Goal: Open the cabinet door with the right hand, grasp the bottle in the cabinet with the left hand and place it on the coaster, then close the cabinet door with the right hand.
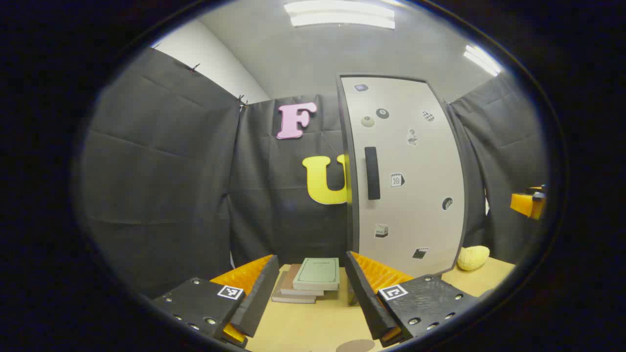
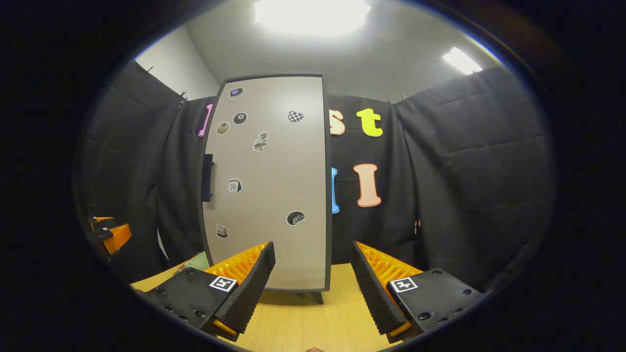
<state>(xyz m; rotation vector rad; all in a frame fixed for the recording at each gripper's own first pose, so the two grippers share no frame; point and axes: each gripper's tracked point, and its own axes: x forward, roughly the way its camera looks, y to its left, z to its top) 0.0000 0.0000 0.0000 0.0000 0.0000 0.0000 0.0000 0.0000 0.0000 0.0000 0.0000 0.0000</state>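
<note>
A tall pale cabinet (image 1: 411, 176) with small stickers on its door stands on the wooden table, its door closed, so its inside is hidden. A black vertical handle (image 1: 372, 172) sits near the door's left edge. My left gripper (image 1: 310, 257) is open and empty, held low over the table in front of the cabinet's left side. A brown round coaster (image 1: 355, 346) lies on the table just below it. In the right gripper view the cabinet door (image 2: 274, 195) is straight ahead with its handle (image 2: 207, 177) at the left. My right gripper (image 2: 313, 244) is open, a short way from the door.
A stack of books (image 1: 308, 281) with a green one on top lies left of the cabinet. A yellow sponge-like lump (image 1: 473, 257) rests on the table (image 1: 313, 322) at the cabinet's right. Black cloth walls close in behind and at the sides.
</note>
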